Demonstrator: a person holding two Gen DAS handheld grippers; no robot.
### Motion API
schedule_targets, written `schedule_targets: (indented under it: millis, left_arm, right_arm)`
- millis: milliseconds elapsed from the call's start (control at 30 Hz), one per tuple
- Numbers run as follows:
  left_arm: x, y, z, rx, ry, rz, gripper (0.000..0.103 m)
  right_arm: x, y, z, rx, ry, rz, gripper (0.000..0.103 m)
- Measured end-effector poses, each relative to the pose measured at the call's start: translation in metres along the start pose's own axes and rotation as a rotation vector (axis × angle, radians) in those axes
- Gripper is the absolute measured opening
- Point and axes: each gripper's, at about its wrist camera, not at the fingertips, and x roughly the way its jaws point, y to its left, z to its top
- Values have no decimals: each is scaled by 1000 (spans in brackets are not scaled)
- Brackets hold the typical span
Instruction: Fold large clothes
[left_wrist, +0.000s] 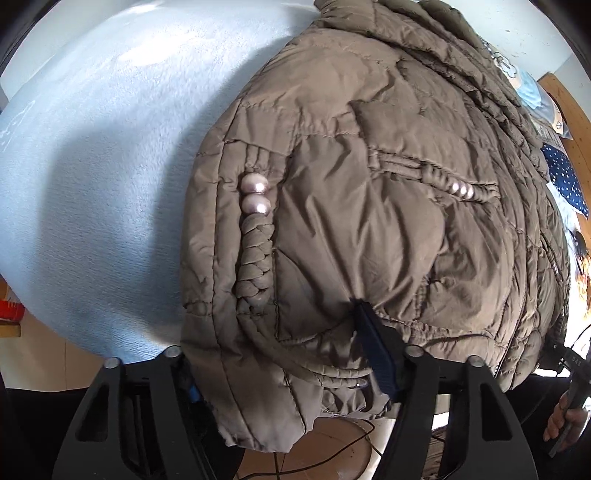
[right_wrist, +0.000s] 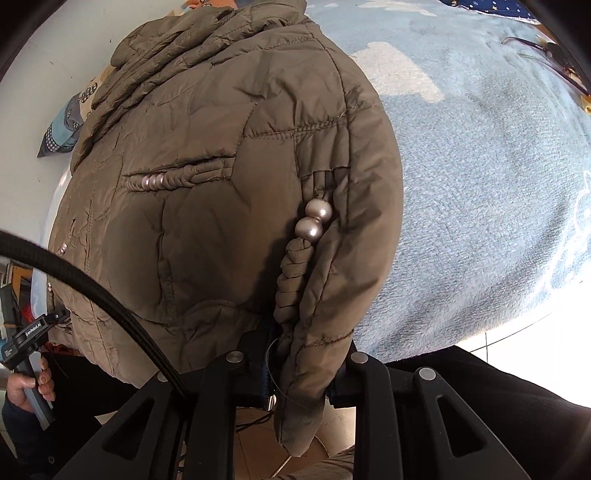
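jacket (left_wrist: 369, 221) hem in both grippers' jaws

Under my tongs there is a pale blue fleece blanket (right_wrist: 498, 192), soft and a little fuzzy, with faint white drawings on it. Daylight falls bright on it. Beyond the blanket I see a white wall (left_wrist: 524, 26). Below its edge is a tiled floor (left_wrist: 325, 446), brownish, with thin black cables (left_wrist: 354, 443) lying across. At one side is wooden furniture (left_wrist: 569, 107), light brown.
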Motion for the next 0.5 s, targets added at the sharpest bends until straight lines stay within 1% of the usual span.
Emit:
schedule_targets:
  millis: [67,100,133,167,200,300,400,433,500]
  left_arm:
    - [-8,-11,-7,31,-28,16,49]
    - [-14,-14,-9,50,-51,22,46]
    - [-19,-16,-11,59,-70,25,36]
    - [-26,-18,-12,66,-98,25,29]
    - [-32,-19,-14,67,-117,18,28]
    - [-49,-18,-20,69,-175,-42,25]
    - [-64,-20,-22,86,-228,-95,23]
    - [-67,-21,-22,96,-240,-102,23]
    - [-71,-26,-17,114,-263,-107,22]
  right_arm:
    - [-8,-6,-6,5,-16,12,20]
    - [-14,-9,-10,1,-27,17,19]
    - [-19,-10,-12,-3,-34,18,18]
    - [-23,-9,-13,-3,-46,24,17]
    - [-28,-9,-15,-2,-59,33,17]
    - [-46,-9,-18,4,-103,91,16]
    - [-69,-10,-23,-12,-180,191,16]
    - [-76,-8,-24,-24,-209,220,15]
    - [-89,-3,-25,-55,-252,236,15]
